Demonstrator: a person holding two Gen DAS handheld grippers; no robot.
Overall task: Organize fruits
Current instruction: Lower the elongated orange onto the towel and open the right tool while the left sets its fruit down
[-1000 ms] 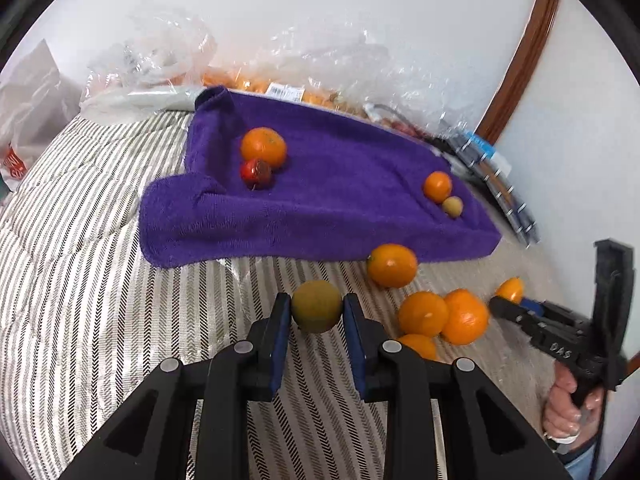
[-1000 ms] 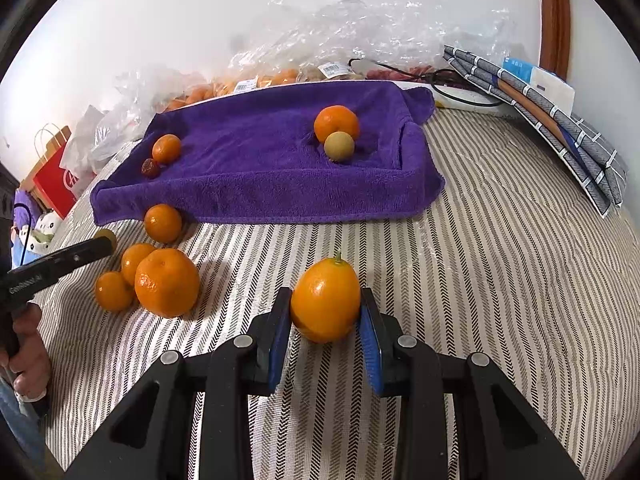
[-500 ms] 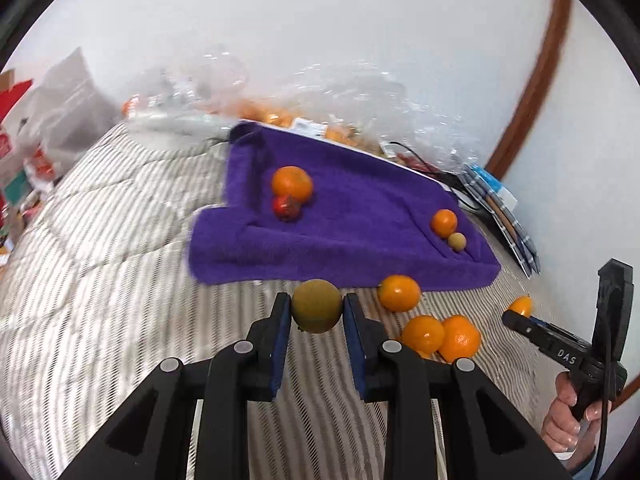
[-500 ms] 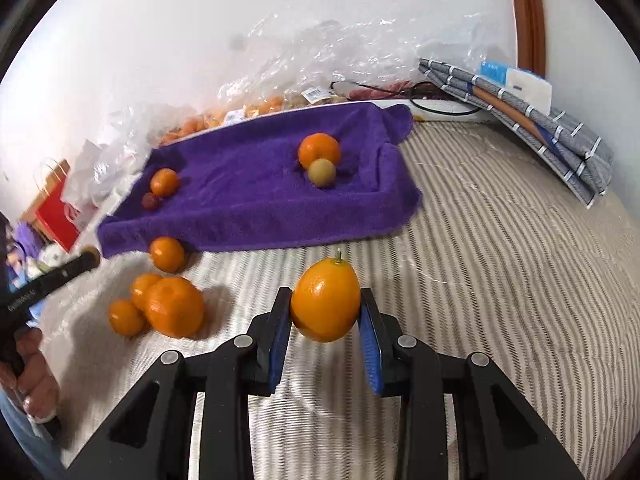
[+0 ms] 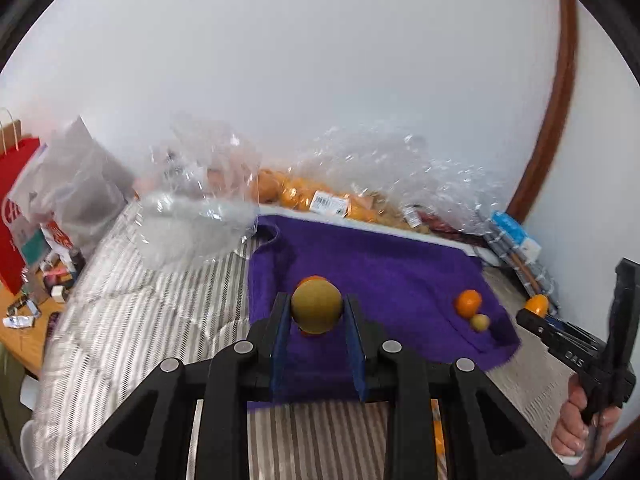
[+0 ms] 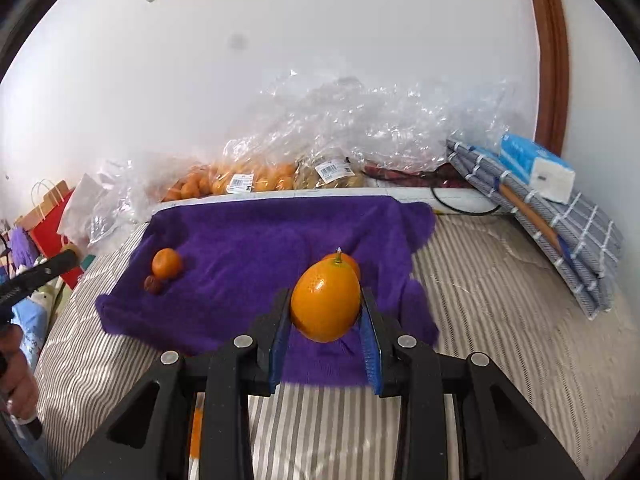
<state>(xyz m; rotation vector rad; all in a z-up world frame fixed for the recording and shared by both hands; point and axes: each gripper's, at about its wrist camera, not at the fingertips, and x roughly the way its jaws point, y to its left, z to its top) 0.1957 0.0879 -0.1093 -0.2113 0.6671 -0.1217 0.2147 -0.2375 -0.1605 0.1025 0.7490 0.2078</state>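
Carrying step: the left gripper (image 5: 317, 312) clenches a green fruit (image 5: 316, 307), the right gripper (image 6: 326, 312) an orange (image 6: 325, 306), both above the towel's (image 6: 256, 248) near edge. Next, lower each beside matching fruit and release.

Home bedroom: striped quilted bedding (image 6: 500, 312)

white wall (image 6: 320, 60), brown trim (image 6: 554, 40), striped bedding (image 6: 500, 300), perhaps a mattress

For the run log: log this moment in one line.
left gripper: shut on brownish-green fruit | right gripper: shut on orange | both above purple towel
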